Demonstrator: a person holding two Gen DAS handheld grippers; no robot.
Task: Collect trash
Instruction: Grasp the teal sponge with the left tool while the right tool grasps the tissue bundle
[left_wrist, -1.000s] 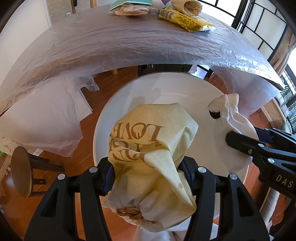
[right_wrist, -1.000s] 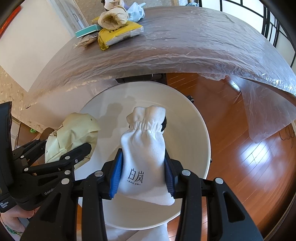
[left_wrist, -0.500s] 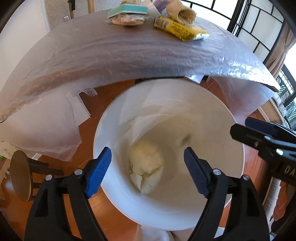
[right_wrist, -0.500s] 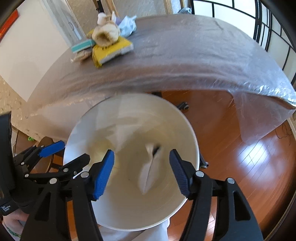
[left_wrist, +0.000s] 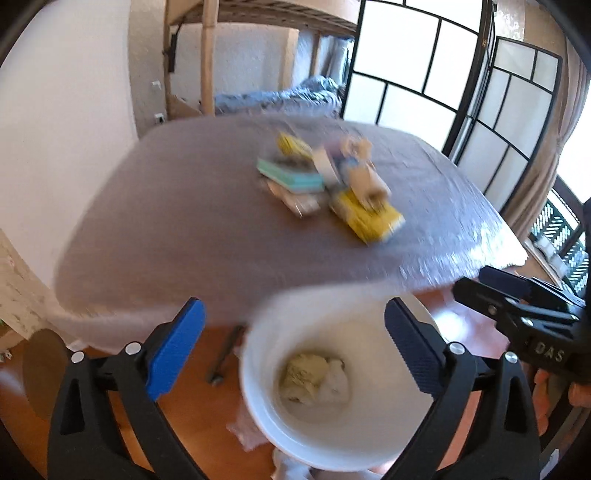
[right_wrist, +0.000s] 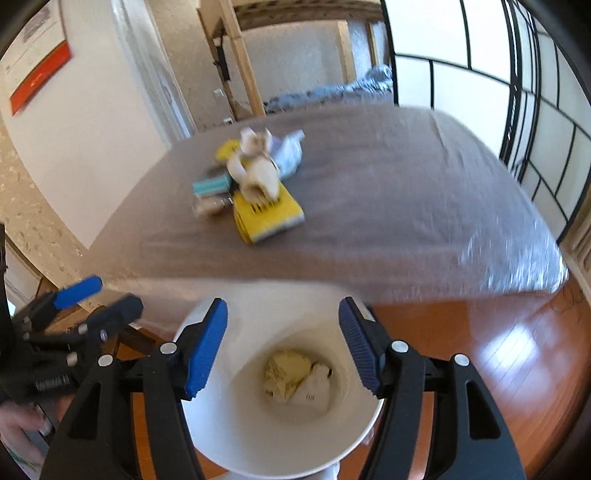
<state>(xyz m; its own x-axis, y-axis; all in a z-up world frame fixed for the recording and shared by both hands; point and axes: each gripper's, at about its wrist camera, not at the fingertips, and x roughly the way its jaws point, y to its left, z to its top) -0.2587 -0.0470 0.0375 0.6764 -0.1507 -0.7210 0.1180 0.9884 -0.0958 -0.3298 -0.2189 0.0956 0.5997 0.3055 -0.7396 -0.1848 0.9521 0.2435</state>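
Observation:
A white bin (left_wrist: 258, 398) (right_wrist: 229, 435) stands on the floor by the table's near edge. At its bottom lie a yellow cloth bag (left_wrist: 301, 374) (right_wrist: 282, 371) and a white pouch (left_wrist: 336, 382) (right_wrist: 314, 387). My left gripper (left_wrist: 293, 341) hangs above the bin, its jaws still opening, nothing between them. My right gripper (right_wrist: 282, 341) is open over the bin and holds nothing. On the table sits a blurred heap of trash: a yellow packet (left_wrist: 369, 218) (right_wrist: 267, 214), a teal box (left_wrist: 290, 177) (right_wrist: 210, 184) and a crumpled paper bag (left_wrist: 365, 177) (right_wrist: 255, 173).
The table (left_wrist: 184, 221) (right_wrist: 388, 192) wears a wrinkled plastic sheet. A round wooden stool (left_wrist: 40, 369) stands at the left on the wooden floor (right_wrist: 498, 354). Black-framed screens (left_wrist: 443, 92) line the right side. A hand (right_wrist: 18, 424) holds the left gripper.
Both grippers let go: the yellow bag and the white pouch dropped to the bin's bottom. Both grippers then rose and tilted up, bringing the tabletop trash into view.

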